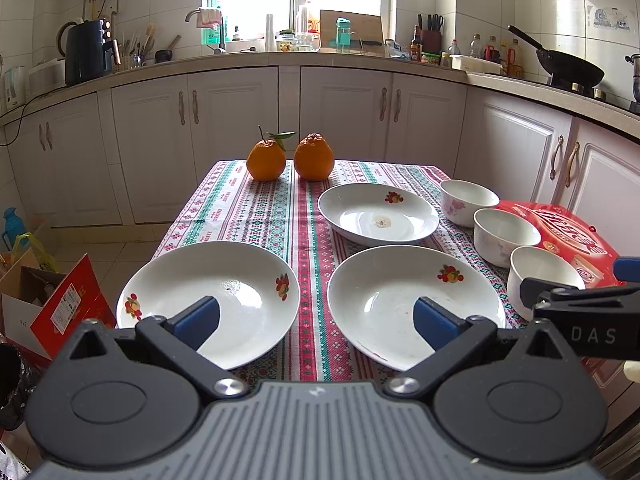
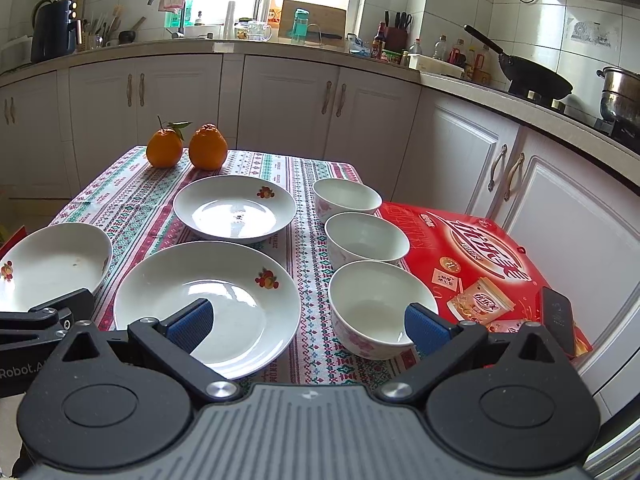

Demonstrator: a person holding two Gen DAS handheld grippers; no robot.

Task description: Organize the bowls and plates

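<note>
Left claw (image 1: 316,318) held level and spread wide above the near counter (image 1: 308,216) edge, nothing gripped, right claw (image 2: 308,326) likewise gaping beside it, three plates (image 2: 208,300) laid on the patterned cloth, three bowls (image 2: 382,308) lined along the right edge, two oranges (image 1: 267,160) at the far end.

Left claw (image 1: 316,320): fingers spread wide, blue pads (image 1: 198,316) facing inward, nothing between them, level, held over the near edge of the tabletop. Right claw (image 2: 308,324): likewise spread wide and empty, level, just beside the left.
</note>
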